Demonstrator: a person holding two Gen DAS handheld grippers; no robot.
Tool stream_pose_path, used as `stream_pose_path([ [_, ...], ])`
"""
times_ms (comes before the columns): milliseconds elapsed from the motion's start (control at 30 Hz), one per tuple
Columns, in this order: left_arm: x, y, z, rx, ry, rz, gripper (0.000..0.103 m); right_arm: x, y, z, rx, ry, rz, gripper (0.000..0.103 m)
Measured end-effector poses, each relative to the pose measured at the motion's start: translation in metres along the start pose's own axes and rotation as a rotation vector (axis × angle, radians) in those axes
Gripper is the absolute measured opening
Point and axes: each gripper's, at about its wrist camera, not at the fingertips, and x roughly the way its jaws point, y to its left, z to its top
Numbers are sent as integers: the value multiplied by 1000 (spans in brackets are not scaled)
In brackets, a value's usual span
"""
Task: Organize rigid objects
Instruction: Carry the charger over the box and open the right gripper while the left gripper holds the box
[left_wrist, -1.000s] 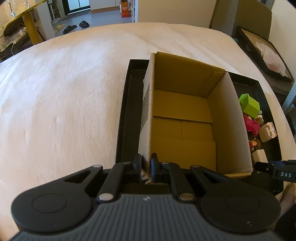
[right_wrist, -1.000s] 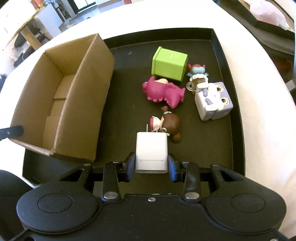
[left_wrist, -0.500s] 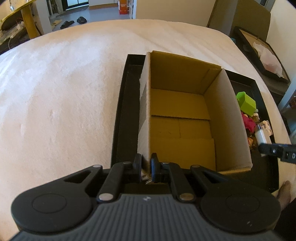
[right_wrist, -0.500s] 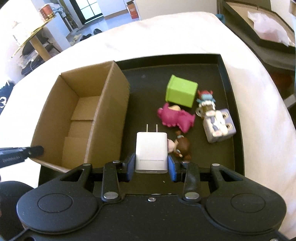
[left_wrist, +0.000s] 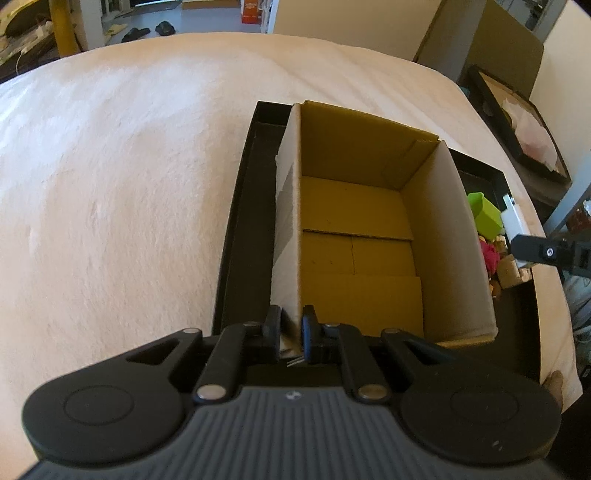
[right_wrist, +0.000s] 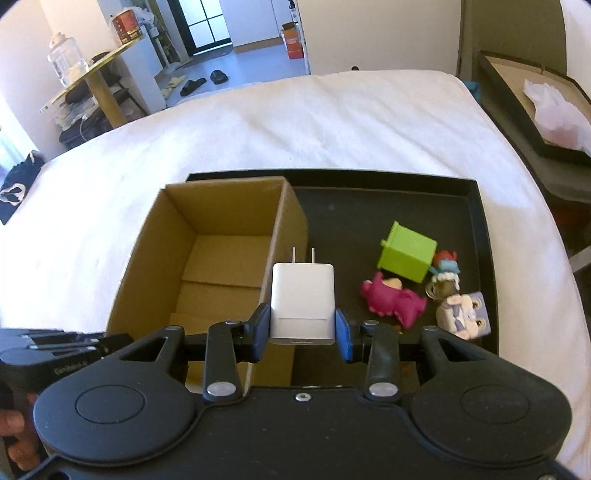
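While the left gripper (left_wrist: 291, 334) is pinching the cardboard box's (left_wrist: 373, 236) near wall, the right gripper (right_wrist: 303, 334) is clamping a white charger (right_wrist: 303, 301) between its jaws, prongs pointing to twelve o'clock, above the box's right wall, toys lying on the black tray (right_wrist: 484, 258) at two o'clock.

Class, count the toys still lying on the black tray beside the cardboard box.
4: green cube farthest back, pink figure in front of it, small red-and-blue figure to its right, lavender block nearest. The gripper body may hide another.
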Motion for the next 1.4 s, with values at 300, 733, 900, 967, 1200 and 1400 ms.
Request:
stream_pose_path([
  [300, -2, 8, -2, -30, -7, -43, 10, 8, 33, 13, -11, 19, 72, 36],
  [733, -2, 13, -3, -37, -18, -63, 11, 38, 79, 10, -85, 70, 79, 36],
  [900, -1, 10, -3, -15, -21, -52, 11, 46, 91, 13, -90, 77, 86, 36],
  [967, 0, 10, -3, -16, -21, -55, 11, 48, 93, 14, -93, 80, 87, 36],
  [1200, 0, 12, -2, -32, -18, -62, 11, 55, 99, 19, -104, 57, 101, 39],
  [1400, 3, 13, -1, -42, -5, -51, 13, 50, 83, 16, -56, 55, 92, 45],
])
